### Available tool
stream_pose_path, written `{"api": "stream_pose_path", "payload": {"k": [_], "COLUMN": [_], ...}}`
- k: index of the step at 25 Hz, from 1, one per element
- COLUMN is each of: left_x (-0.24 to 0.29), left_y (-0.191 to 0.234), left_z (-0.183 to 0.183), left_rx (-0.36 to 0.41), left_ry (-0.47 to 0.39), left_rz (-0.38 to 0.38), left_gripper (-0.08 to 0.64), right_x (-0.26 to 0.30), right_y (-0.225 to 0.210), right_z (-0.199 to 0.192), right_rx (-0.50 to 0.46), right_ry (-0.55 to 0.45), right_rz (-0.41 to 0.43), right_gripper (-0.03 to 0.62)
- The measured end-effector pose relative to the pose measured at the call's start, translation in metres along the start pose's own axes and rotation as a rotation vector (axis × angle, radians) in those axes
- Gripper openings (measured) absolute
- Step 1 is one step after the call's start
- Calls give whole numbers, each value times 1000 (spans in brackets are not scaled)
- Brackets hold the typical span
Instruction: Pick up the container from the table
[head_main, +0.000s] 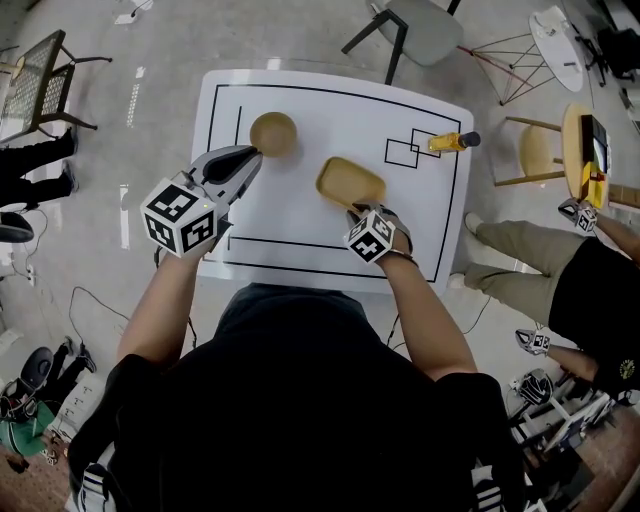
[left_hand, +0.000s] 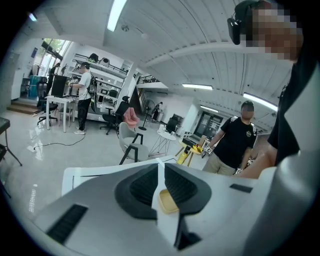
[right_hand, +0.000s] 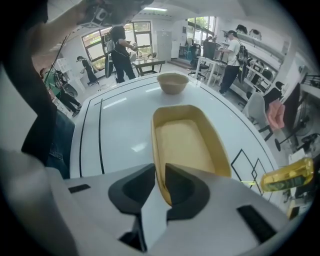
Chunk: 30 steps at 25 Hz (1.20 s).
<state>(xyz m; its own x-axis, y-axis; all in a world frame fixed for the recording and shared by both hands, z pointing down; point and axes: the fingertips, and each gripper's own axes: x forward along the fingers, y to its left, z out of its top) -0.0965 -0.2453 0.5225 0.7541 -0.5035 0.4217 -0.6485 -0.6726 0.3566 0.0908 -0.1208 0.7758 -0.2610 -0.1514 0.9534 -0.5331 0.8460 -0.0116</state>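
Right gripper (right_hand: 160, 172) pinches only the container (right_hand: 182, 140) rim at its near end, left gripper (left_hand: 160, 172) pressed together, idle; if you lift fast it could pivot and slip out

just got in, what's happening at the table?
A person works two handheld grippers over a white table. The right gripper has its jaws closed on the near rim of the yellow container, which appears to rest on the table, not yet lifted. The left gripper is shut and empty, held near the round bowl.
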Motion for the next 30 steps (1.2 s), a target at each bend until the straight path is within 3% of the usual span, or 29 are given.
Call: {"api": "stream_pose_path", "payload": {"k": [30], "left_x": [-11], "left_y": [-17], "left_z": [-1], "left_rx": [7], "left_ry": [-16], "left_rz": [4], "left_gripper": [46], "right_x": [-5], "right_y": [4], "right_z": [-6], "right_rx": [-89], "right_ry": [17], "right_rz": [-47], "right_gripper": [25]}}
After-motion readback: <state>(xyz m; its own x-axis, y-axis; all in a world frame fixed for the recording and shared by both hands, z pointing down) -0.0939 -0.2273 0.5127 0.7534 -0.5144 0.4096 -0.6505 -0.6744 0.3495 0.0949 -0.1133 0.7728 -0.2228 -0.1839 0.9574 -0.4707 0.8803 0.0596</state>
